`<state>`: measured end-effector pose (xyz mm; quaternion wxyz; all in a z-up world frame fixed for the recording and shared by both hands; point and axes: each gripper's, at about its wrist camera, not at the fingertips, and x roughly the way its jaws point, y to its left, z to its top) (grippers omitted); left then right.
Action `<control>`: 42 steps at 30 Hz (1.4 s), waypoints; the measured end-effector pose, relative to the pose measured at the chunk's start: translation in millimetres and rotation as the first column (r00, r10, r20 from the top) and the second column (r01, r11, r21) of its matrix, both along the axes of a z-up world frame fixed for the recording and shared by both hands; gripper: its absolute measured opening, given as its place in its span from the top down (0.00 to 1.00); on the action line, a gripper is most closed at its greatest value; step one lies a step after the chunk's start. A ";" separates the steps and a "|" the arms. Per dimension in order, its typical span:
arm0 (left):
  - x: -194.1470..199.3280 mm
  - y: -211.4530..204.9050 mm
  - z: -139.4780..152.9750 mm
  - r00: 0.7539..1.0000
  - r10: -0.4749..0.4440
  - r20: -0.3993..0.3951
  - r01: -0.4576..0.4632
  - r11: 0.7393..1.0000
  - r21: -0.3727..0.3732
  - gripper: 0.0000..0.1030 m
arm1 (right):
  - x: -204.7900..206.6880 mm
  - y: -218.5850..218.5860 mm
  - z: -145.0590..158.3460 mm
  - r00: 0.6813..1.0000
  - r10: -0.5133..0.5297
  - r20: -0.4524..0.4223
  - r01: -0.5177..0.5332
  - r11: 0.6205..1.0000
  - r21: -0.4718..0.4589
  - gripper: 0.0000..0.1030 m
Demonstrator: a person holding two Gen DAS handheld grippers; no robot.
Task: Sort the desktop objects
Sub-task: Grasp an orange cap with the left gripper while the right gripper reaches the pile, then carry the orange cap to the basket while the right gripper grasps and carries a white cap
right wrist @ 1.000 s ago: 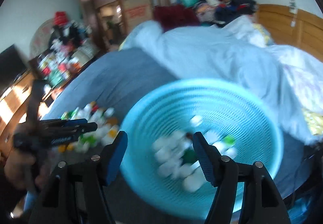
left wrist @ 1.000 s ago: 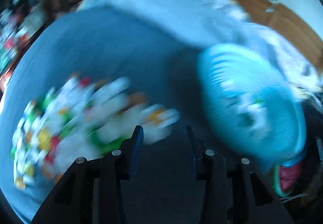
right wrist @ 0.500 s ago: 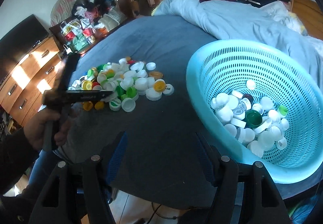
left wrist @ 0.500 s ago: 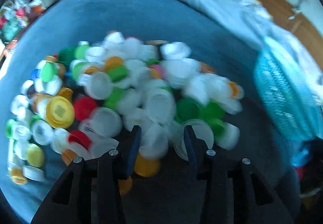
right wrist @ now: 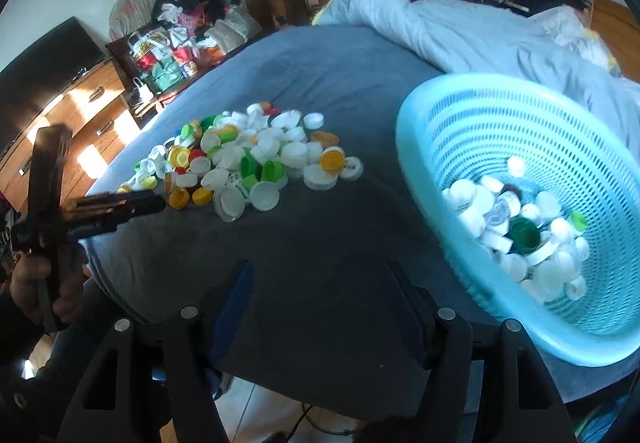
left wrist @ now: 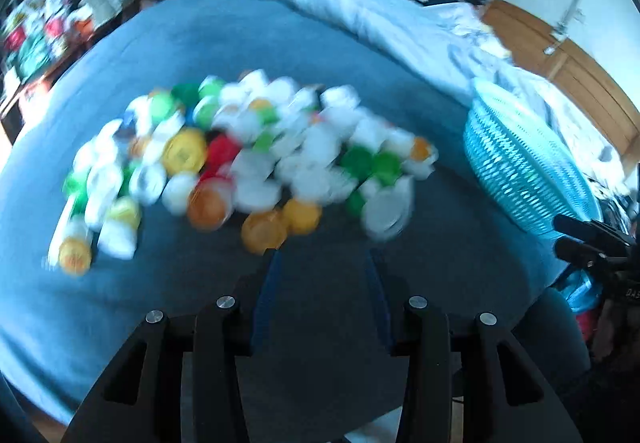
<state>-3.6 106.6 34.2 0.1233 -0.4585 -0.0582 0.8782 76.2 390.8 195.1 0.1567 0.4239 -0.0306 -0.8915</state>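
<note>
A pile of bottle caps (right wrist: 248, 159), mostly white with green, yellow, orange and red ones, lies on the dark blue bed cover (right wrist: 320, 243). It is blurred in the left wrist view (left wrist: 240, 163). A light blue plastic basket (right wrist: 480, 115) with several caps inside stands to the right; it also shows in the left wrist view (left wrist: 516, 159). My left gripper (left wrist: 322, 259) is open and empty, just short of the pile's near edge. It shows from the side in the right wrist view (right wrist: 120, 207). My right gripper (right wrist: 320, 271) is open and empty, between pile and basket.
A pale blue duvet (right wrist: 460, 27) is bunched across the back of the bed. A wooden dresser (right wrist: 80, 111) with a TV stands at the left, beside a cluttered shelf (right wrist: 172, 55). The bed's front edge drops to the floor (right wrist: 260, 403) just below my grippers.
My left gripper has pulled back from the cap pile, which now lies further ahead. My right gripper has shifted slightly; pile and basket appear a little closer.
</note>
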 end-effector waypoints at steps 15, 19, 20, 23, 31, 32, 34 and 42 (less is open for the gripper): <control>-32.0 -12.1 -43.4 0.991 0.132 -0.011 -0.133 0.989 -0.065 0.76 | -12.5 -24.1 -23.0 0.997 0.068 0.037 -0.067 0.997 -0.036 0.30; -22.3 -18.8 -36.8 0.991 0.134 0.006 -0.134 0.991 -0.020 0.76 | -44.0 -37.4 -36.0 0.993 0.112 0.023 -0.109 0.988 -0.106 0.40; -21.5 -18.6 -37.7 0.991 0.130 0.011 -0.130 0.991 -0.021 0.76 | -52.9 -39.7 -39.6 0.993 0.114 0.026 -0.109 0.985 -0.131 0.41; -19.4 -20.1 -41.9 0.991 0.129 0.028 -0.128 0.992 -0.016 0.76 | -84.8 -43.3 -51.6 0.994 0.102 0.044 -0.088 0.967 -0.240 0.41; -23.0 -23.3 -41.0 0.992 0.118 0.045 -0.118 0.993 0.004 0.76 | -125.7 -56.0 -77.8 0.991 0.096 0.094 -0.062 0.948 -0.312 0.43; -23.5 -23.3 -41.1 0.992 0.117 0.045 -0.117 0.993 0.003 0.76 | -126.0 -58.3 -79.7 0.991 0.098 0.096 -0.065 0.952 -0.298 0.46; -23.7 -23.1 -41.0 0.992 0.117 0.046 -0.117 0.993 0.003 0.76 | -125.6 -62.4 -81.7 0.988 0.114 0.105 -0.079 0.953 -0.292 0.62; -15.9 -16.1 -13.1 0.994 0.107 -0.016 -0.107 0.994 0.012 0.76 | -102.6 -63.5 -40.3 0.997 0.074 0.015 -0.070 0.983 -0.167 0.67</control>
